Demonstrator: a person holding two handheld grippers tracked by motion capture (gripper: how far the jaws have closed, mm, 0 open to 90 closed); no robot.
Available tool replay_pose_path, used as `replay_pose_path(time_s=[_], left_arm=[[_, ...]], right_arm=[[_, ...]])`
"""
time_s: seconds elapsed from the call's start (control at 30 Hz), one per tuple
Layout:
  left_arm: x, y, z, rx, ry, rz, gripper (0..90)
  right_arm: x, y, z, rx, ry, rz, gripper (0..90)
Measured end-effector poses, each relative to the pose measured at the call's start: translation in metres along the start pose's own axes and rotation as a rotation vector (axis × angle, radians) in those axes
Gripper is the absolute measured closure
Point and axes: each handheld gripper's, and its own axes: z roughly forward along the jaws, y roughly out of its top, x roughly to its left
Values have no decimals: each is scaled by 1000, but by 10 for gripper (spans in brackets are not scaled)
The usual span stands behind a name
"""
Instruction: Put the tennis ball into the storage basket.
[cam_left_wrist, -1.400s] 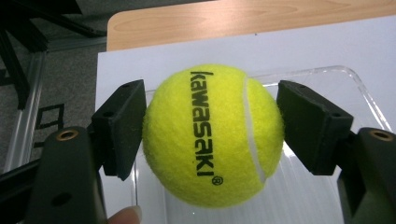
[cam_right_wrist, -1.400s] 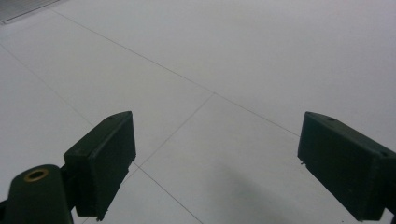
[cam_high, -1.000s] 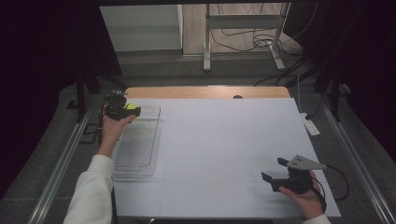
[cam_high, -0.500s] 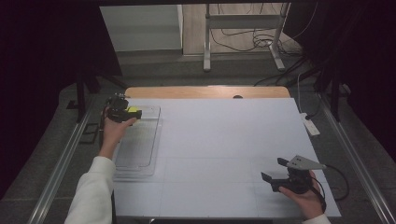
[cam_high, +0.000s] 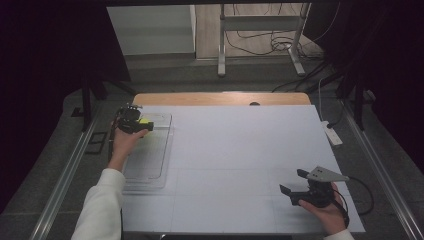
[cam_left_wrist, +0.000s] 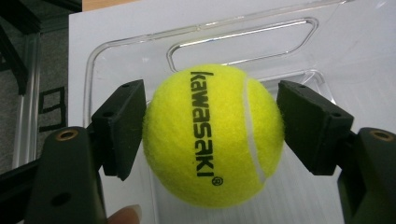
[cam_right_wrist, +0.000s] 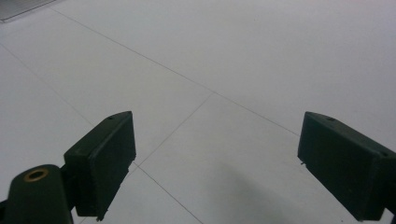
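A yellow tennis ball (cam_left_wrist: 212, 135) printed "kawasaki" sits between the two black pads of my left gripper (cam_left_wrist: 212, 133), which is shut on it. In the high view the left gripper (cam_high: 142, 123) holds the ball (cam_high: 145, 121) over the far end of a clear plastic tray (cam_high: 150, 165) at the table's left side. The tray's rim and handle slot (cam_left_wrist: 243, 35) lie below the ball. My right gripper (cam_high: 294, 182) rests near the table's front right, jaws wide apart. The right gripper (cam_right_wrist: 215, 163) has nothing between its pads, just the white tabletop (cam_right_wrist: 224, 60).
The white table surface (cam_high: 240, 150) spreads between the two hands. A white power strip (cam_high: 332, 134) lies at the right edge. A wooden strip (cam_high: 220, 98) borders the far side. Metal rails run along both sides on the floor, with cables behind.
The left hand with the ball has drifted slightly toward the far end of the tray. The right gripper has stayed in place.
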Motion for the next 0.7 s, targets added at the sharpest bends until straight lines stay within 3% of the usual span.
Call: replay_pose_path(time_s=[0.7], left_arm=[[-3, -2, 12, 65, 27, 25, 274]], right_arm=[[-1, -1, 1, 5, 1, 3, 119]])
